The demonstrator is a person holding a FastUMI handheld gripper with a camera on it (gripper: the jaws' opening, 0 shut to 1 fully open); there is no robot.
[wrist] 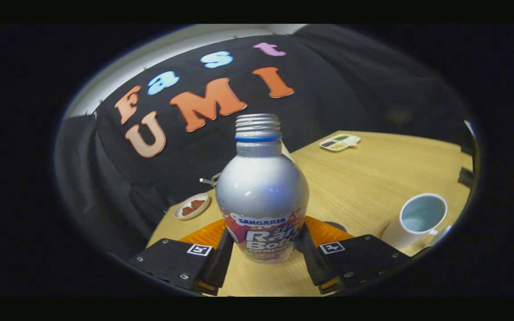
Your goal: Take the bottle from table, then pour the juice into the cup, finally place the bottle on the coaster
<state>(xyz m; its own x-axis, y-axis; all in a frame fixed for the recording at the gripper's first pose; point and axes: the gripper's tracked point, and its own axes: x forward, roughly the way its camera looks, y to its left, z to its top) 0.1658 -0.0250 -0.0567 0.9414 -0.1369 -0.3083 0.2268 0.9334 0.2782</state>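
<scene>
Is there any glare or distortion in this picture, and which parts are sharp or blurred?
Gripper view: soft glare patches sit on the bottle's silver shoulder; the tool is shut on the bottle, both sharp. Fisheye bending curves the table edge and tilts the white cup. The far divided tray and small dish look slightly soft. The light is dim and even.

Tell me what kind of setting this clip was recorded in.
Likely a staged recording booth: a black cloth wall behind a light wooden table laid with a silver aluminium bottle, held between the gripper fingers, and a white ceramic mug.

Dim booth — soft glare on bottle shoulder, table evenly lit; fisheye bends, blurs edges.
</scene>
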